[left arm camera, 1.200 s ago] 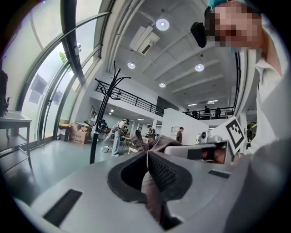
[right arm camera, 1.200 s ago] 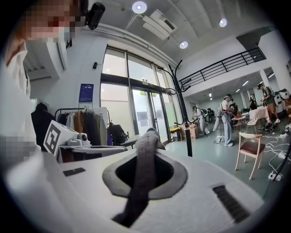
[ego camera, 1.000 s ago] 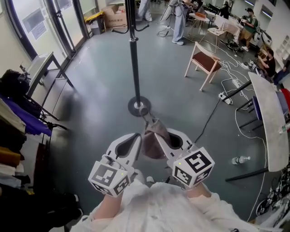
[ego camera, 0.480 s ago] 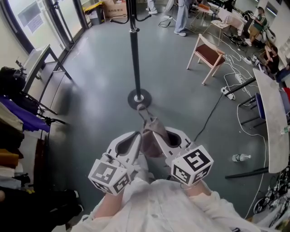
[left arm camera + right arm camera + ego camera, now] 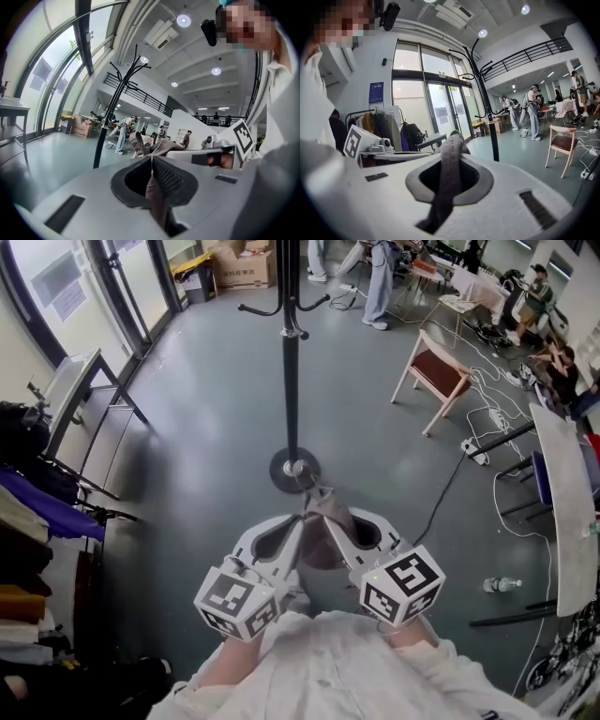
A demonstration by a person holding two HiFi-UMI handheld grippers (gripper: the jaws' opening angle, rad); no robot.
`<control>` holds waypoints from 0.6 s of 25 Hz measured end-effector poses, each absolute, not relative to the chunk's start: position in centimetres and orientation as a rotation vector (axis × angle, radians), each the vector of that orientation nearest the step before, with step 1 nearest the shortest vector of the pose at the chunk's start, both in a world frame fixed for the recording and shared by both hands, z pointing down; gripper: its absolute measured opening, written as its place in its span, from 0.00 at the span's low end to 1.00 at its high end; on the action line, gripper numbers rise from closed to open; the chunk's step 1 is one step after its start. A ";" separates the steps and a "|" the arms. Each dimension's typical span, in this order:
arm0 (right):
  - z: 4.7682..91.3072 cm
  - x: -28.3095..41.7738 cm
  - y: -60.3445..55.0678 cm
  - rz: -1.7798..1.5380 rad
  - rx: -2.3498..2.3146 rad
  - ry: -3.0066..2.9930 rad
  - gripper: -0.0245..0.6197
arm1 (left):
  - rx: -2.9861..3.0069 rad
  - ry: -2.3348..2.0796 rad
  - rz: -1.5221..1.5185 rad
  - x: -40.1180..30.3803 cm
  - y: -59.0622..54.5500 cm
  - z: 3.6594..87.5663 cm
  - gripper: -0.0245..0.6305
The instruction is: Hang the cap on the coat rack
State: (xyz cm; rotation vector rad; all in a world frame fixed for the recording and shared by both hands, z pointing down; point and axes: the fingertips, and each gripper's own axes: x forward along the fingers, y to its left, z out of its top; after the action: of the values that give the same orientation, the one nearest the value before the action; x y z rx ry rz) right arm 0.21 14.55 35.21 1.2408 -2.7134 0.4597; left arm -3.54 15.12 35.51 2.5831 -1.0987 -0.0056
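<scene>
Cap (image 5: pixel 322 521): in the head view it hangs low in front of your chest, a brownish bundle of cloth over the grey floor (image 5: pixel 187 456). Your left gripper (image 5: pixel 294 531) pinches its left side and your right gripper (image 5: pixel 337 521) its right side, so the cloth spans the short gap between the 2 sets of tips. The coat rack (image 5: pixel 291 381) stands straight ahead of the cap. Its round base (image 5: pixel 293 468) sits on the floor just beyond the tips, and its hooks (image 5: pixel 255 308) branch out near the top edge of the view. Both grippers are about equally near it.

In the left gripper view, the jaws are clenched on a fold of the cap (image 5: pixel 152 187), which runs up between the ribbed pads (image 5: pixel 165 176) and spills forward past the tips. The coat rack (image 5: pixel 108 112) stands ahead and to the left of the jaws, with its hooks (image 5: pixel 140 61) well above them.

In the right gripper view, the jaws are clamped on a strip of the cap (image 5: pixel 449 173) that lies lengthwise along the jaw line and pokes over the tips. The coat rack (image 5: pixel 487 112) rises ahead and to the right, with its hooks (image 5: pixel 461 51) high overhead.

The coming move, as I judge it, goes up and forward: the hooks lie above the cap, so you need to raise the spread cloth and lower it over 1 of them.
</scene>
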 end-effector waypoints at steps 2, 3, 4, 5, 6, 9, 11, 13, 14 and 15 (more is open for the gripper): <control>34.8 -0.3 12.6 0.445 1.267 -2.715 0.06 | 2.604 -1.080 -0.014 -4.0 13.2 35.2 0.07; 34.6 -0.5 11.6 0.434 1.281 -2.716 0.06 | 2.611 -1.076 -0.013 -4.4 12.2 35.0 0.07; 34.4 -0.7 10.5 0.422 1.295 -2.717 0.06 | 2.618 -1.072 -0.012 -4.7 11.1 34.8 0.07; 34.2 -1.0 9.5 0.411 1.309 -2.719 0.06 | 2.629 -1.066 -0.015 -5.1 9.9 34.7 0.07; 34.0 -1.3 8.4 0.402 1.323 -2.720 0.06 | 2.640 -1.061 -0.021 -5.5 8.8 34.7 0.07; 33.9 -2.3 5.5 0.386 1.361 -2.714 0.06 | 2.661 -1.044 -0.037 -6.9 5.5 34.5 0.07; 34.2 -2.7 4.1 0.392 1.375 -2.707 0.06 | 2.661 -1.030 -0.038 -7.2 3.9 34.7 0.07; 34.6 -2.7 3.3 0.413 1.382 -2.696 0.06 | 2.655 -1.002 -0.030 -6.8 2.9 35.2 0.07; 34.7 -2.6 3.1 0.425 1.388 -2.691 0.06 | 2.653 -0.987 -0.022 -6.5 2.6 35.4 0.07; 34.8 -2.5 2.7 0.435 1.395 -2.687 0.06 | 2.653 -0.975 -0.014 -6.3 2.2 35.5 0.07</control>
State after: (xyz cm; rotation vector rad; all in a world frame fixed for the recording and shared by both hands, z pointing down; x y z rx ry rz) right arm -2.46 2.75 34.80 1.3953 -2.6866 0.4355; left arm -6.32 2.23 35.54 2.6534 -0.9751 -0.0140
